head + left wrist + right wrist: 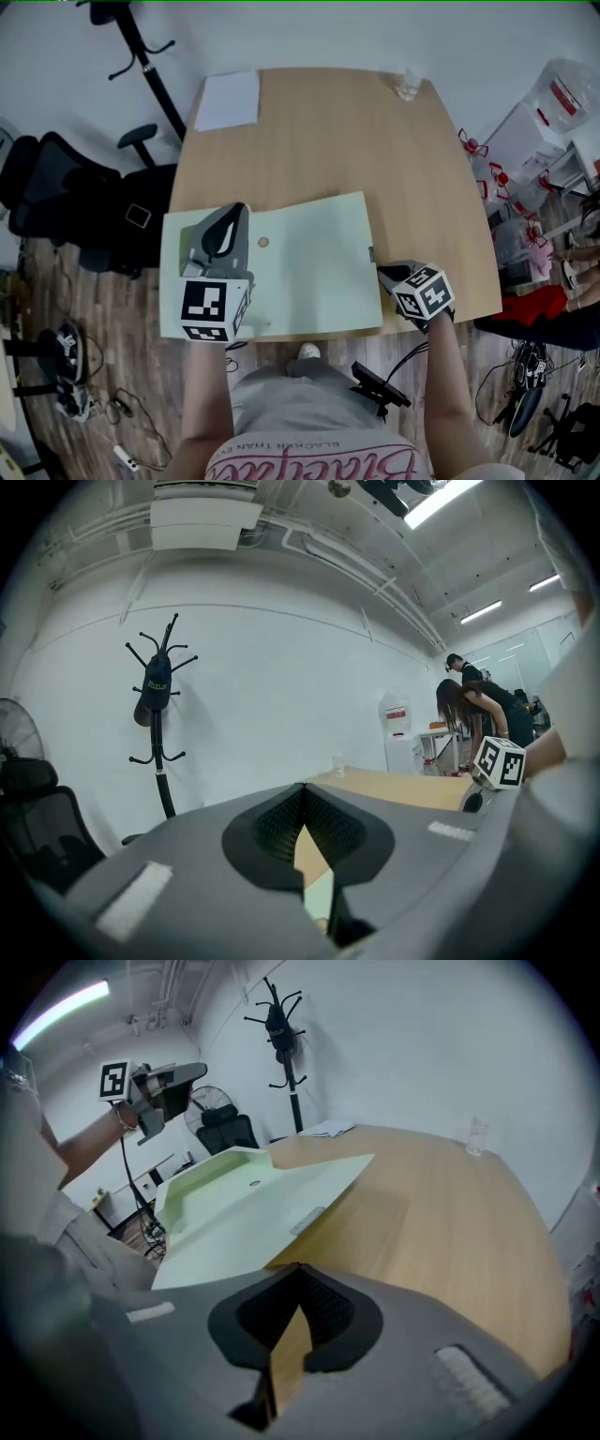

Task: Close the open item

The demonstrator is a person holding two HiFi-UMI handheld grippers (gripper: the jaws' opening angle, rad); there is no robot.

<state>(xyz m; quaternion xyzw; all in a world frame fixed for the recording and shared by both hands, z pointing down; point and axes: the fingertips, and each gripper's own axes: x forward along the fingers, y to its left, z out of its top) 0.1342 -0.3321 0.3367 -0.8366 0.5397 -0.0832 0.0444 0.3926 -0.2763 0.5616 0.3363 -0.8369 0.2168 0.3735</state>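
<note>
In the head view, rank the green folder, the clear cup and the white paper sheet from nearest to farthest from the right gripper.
1. green folder, just left of the right gripper.
2. clear cup, at the table's far edge, right side.
3. white paper sheet, at the far left corner.

the left tool [223,225] and right tool [384,273] were grey, with black ribbed pads [323,822] and white cubes [214,309] bearing black square markers. the person wore grey shorts [300,398] and a pale shirt [319,466] with pink lettering.

A white sheet [228,99] and a clear container [409,84] sit apart on the wooden table [375,159].
</note>
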